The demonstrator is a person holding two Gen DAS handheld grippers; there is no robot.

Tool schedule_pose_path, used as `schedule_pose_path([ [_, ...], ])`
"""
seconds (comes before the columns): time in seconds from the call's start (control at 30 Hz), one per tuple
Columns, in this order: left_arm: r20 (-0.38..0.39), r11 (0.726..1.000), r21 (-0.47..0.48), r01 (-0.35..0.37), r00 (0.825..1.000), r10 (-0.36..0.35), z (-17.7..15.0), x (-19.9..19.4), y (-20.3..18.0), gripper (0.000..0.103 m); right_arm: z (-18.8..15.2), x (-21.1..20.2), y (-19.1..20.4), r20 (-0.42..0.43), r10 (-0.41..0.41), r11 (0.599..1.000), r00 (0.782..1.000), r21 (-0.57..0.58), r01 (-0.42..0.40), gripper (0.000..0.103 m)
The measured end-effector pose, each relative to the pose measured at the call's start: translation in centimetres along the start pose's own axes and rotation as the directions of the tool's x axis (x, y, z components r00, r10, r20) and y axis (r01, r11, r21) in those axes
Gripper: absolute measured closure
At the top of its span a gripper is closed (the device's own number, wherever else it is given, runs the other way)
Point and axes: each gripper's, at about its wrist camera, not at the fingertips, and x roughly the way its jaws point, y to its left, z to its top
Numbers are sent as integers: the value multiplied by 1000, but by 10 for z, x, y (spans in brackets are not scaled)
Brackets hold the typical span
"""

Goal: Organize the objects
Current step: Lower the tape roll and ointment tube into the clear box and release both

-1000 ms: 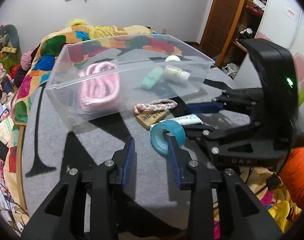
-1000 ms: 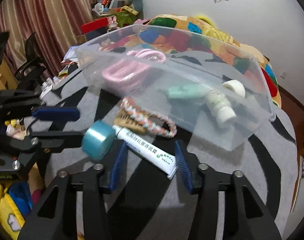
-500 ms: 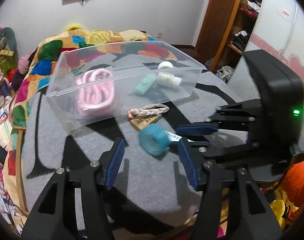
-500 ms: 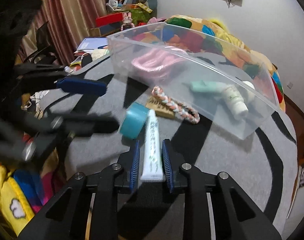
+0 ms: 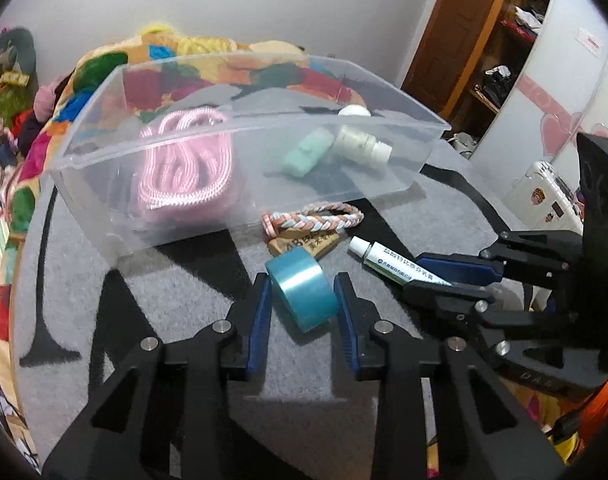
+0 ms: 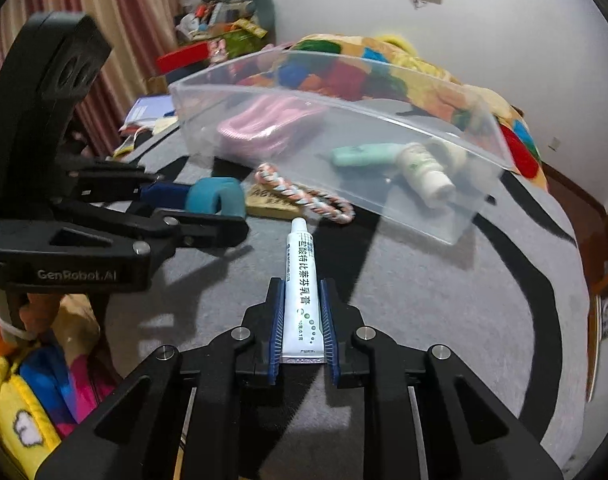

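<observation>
Left wrist view: the left tongs straddle an upright teal tape roll on the grey surface, pads close beside its faces; whether they grip cannot be told. The clear bin lies just beyond, far side, holding a pink cord.

Right wrist view: the right tongs are closed narrowly on a white ointment tube, its long axis running straight ahead, cap toward the bin. The bin's near wall stands directly in front, so a lift-and-forward carry seems the likely next move.
</observation>
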Motion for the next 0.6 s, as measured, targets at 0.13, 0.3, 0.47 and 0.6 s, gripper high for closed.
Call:
schedule_pose_path([
  [0.13, 32, 999, 14, -29, 999, 29, -2, -5, -1, 85, 4, -8, -2, 40, 6, 999, 999, 38, -8, 87],
  [0.3, 65, 999, 1, -32, 997, 32, 3, -18, 4, 85, 12, -23, -6, 89, 3, 997, 996, 71, -10, 96],
  [0.47, 122, 999, 13, -49, 991, 47, 9, -39, 2, 85, 21, -33, -5, 129, -14, 998, 992, 62, 6, 96],
  [0.6, 149, 998, 20, -55, 988, 51, 14, -51, 1, 85, 22, -26, -6, 106, -62, 997, 992, 44, 58, 94],
])
